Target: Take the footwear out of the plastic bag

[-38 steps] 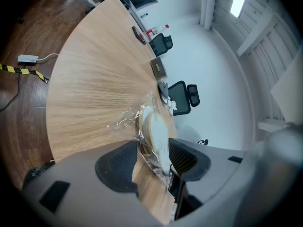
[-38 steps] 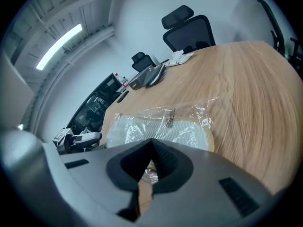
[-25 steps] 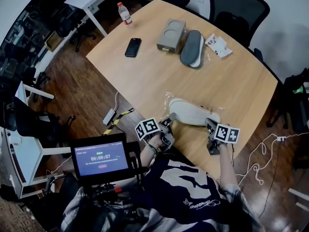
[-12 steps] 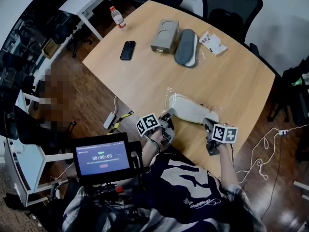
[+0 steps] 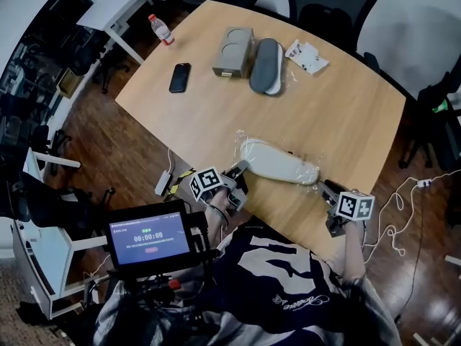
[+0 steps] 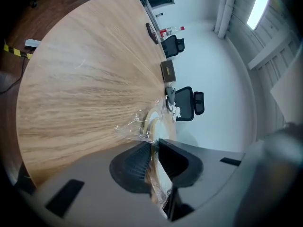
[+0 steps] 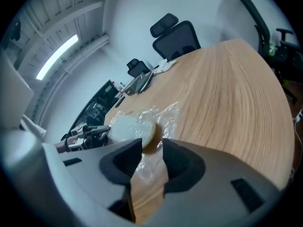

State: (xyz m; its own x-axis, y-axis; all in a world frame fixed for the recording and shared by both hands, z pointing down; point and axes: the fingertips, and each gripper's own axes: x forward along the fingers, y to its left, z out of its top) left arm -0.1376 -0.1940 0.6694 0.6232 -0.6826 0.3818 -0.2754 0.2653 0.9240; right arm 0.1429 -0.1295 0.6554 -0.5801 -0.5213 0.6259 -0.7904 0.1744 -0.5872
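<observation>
Gripper views alone show jaws: left gripper (image 6: pixel 154 143), just closing, pinches plastic bag (image 6: pixel 137 126); right gripper (image 7: pixel 151 148) just spread, film slack between; head view shows bagged white slipper (image 5: pixel 277 166) along table's (image 5: pixel 346 114) near edge.

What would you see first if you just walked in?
A white slipper inside a clear plastic bag, near the front edge of the wooden table. The left hand-held gripper, jaws just closing, pinches the bag's end. A grey slipper lies at the table's far side.

Left tongs (image 6: pixel 154 144), jaws lately closing, on clear plastic bag (image 6: pixel 137 125).
</observation>
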